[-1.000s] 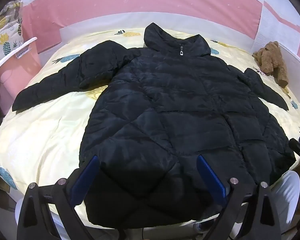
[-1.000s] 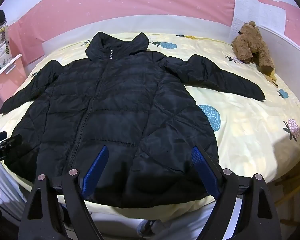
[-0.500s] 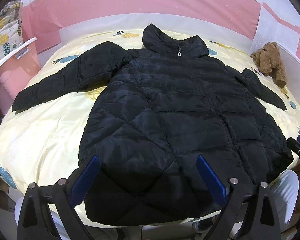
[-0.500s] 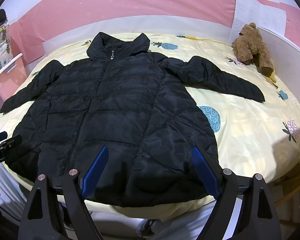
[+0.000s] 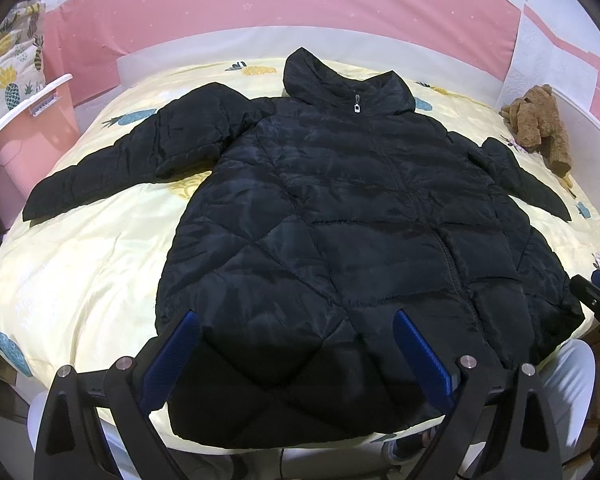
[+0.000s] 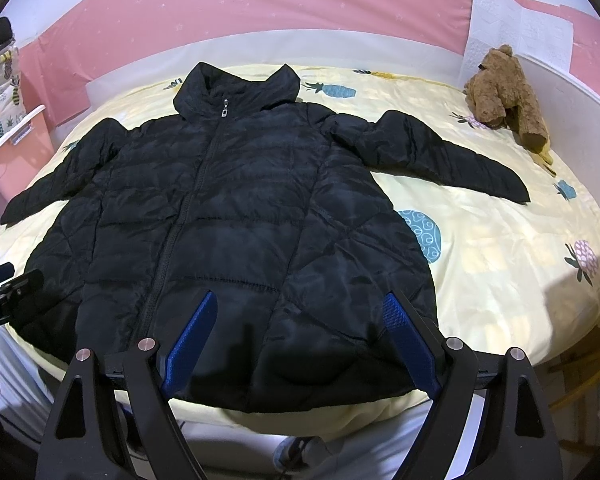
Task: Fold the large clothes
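Here, your black puffer jacket lies flat and zipped on the bed, front up, its long axis running straight away from you: hem at the near edge, collar at the far end, both sleeves spread out sideways. Your left gripper hangs released over the hem's left half, jaws wide apart and holding nothing; your right gripper hangs likewise over the right half, also spread and empty. Neither appears to touch the cloth. The left sleeve lies ahead and leftward of the left gripper, so that one is probably nearer for folding it in; the right sleeve falls to the right gripper.
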Tool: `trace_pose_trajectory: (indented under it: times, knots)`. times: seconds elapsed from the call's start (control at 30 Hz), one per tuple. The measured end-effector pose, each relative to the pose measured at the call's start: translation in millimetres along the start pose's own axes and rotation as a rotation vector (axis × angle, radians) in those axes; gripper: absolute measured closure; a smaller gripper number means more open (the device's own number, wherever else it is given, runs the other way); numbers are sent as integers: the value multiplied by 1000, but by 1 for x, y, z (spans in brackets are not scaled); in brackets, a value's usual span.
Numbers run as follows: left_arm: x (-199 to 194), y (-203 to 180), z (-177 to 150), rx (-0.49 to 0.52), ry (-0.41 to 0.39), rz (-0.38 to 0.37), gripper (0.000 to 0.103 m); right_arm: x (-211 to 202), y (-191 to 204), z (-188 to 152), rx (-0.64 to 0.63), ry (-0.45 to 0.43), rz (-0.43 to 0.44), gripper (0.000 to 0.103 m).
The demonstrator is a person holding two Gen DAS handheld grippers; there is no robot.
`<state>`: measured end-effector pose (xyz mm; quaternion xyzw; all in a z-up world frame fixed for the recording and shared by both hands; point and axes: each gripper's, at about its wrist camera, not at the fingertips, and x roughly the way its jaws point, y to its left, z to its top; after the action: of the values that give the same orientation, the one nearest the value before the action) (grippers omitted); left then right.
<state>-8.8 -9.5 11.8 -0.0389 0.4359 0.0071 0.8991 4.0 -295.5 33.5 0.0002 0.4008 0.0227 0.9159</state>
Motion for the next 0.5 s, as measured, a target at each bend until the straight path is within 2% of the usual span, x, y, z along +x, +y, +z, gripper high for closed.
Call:
trace_pose_trajectory:
  times: [0.5]
  knots:
    - [1,0,-1,-2,3,-5,5,1,0,0,-2,0,-2,18]
